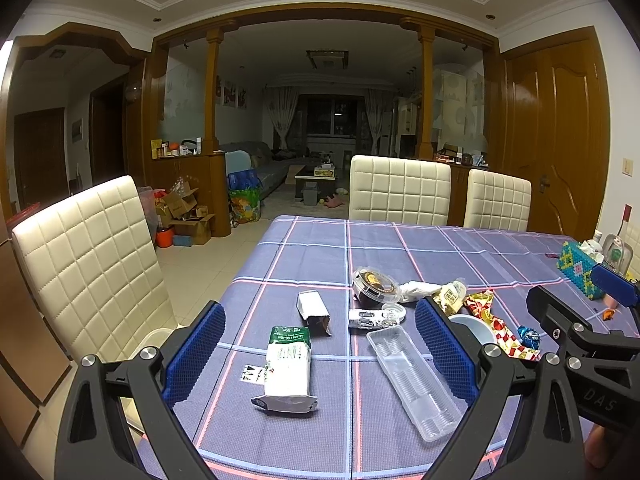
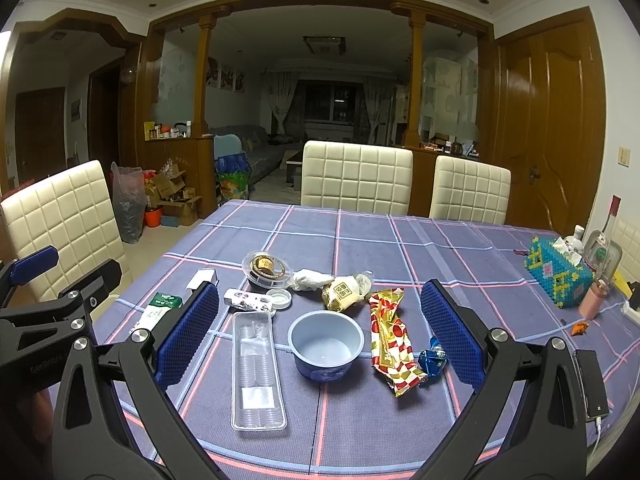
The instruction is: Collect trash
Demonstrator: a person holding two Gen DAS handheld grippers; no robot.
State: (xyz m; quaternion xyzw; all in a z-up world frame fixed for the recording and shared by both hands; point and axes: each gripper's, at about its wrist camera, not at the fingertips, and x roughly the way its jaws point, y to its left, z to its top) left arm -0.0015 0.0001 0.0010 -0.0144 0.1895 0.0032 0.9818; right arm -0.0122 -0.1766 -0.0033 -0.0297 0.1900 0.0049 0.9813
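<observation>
Trash lies on the plaid tablecloth (image 1: pixel 304 248). In the left wrist view my left gripper (image 1: pixel 320 352) is open above a flattened milk carton (image 1: pixel 288 364), a small grey carton (image 1: pixel 313 311) and a clear plastic tray (image 1: pixel 414 382). In the right wrist view my right gripper (image 2: pixel 320 336) is open around an empty blue cup (image 2: pixel 326 344), the clear tray (image 2: pixel 256 368) and a red-gold wrapper (image 2: pixel 394 340). A blue foil wrapper (image 2: pixel 433 358) lies by the right finger. Farther off are a round clear lid box (image 2: pixel 269 268), crumpled tissue (image 2: pixel 312 280) and a gold snack bag (image 2: pixel 346 290).
A beaded tissue box (image 2: pixel 558 272), a pink bottle (image 2: pixel 596 298) and a phone on a cable (image 2: pixel 592 384) sit at the table's right. Cream chairs (image 2: pixel 356 176) stand around the table. Boxes and bags (image 2: pixel 172 196) stand on the floor at the left.
</observation>
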